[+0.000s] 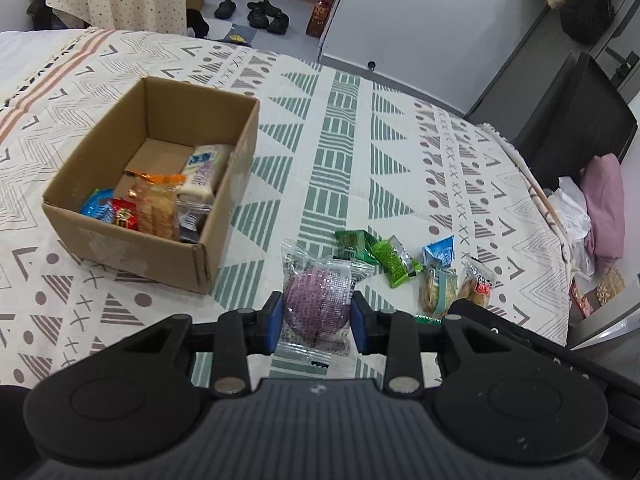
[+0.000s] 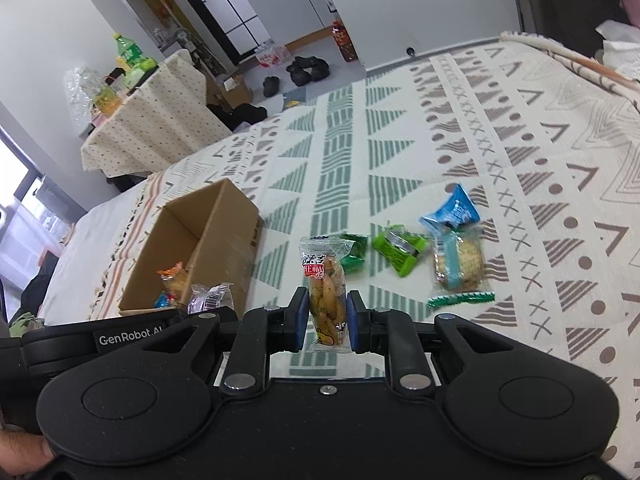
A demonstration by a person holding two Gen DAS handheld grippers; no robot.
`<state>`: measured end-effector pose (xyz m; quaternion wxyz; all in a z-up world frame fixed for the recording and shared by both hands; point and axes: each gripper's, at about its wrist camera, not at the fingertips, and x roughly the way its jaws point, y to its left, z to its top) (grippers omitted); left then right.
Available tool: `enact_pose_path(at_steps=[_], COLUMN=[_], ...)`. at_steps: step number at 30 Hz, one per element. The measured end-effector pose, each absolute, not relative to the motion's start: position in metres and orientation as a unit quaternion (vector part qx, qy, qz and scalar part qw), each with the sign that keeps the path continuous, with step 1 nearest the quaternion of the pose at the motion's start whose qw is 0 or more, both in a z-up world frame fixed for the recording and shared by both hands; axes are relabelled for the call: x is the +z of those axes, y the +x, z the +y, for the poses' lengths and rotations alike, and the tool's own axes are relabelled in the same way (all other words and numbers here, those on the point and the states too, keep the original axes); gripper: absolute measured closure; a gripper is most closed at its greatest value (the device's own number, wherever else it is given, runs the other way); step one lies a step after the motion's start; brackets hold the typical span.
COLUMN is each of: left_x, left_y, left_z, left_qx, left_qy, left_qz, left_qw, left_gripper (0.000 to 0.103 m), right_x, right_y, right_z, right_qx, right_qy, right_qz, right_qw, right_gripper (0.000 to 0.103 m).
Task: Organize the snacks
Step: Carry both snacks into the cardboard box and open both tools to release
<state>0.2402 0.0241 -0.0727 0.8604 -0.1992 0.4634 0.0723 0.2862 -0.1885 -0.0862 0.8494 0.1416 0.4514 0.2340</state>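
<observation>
Patterned cloth: box w/ snacks left, green packets ahead, unobstructed.

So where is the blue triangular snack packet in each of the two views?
Left wrist: blue triangular packet, right of centre, right of the green packets.
Right wrist: the same packet, right of centre, above the cracker pack.
Shared landmark: cardboard box, on the left in both.

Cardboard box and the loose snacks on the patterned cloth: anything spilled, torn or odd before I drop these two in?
Nothing stands out. The open brown cardboard box sits upright with its packets inside. The left gripper holds a clear-wrapped purple round snack, the right gripper a clear packet of golden-brown snacks; both look intact.
</observation>
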Motion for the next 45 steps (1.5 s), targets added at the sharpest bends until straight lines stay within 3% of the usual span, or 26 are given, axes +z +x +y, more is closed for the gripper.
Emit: enact_pose_path(at_steps=[45], left_x=[-0.059], left_y=[0.246], left_z=[0.156], left_qx=[0.122], left_qy=[-0.261], left_qz=[0.412], left_qw=[0.865], left_gripper=[0.069], right_x=[-0.063], right_y=[0.298], right_z=[-0.079], right_qx=[0.272], right_qy=[0.127], right_qz=[0.43], right_qw=[0.851], right_gripper=[0.083])
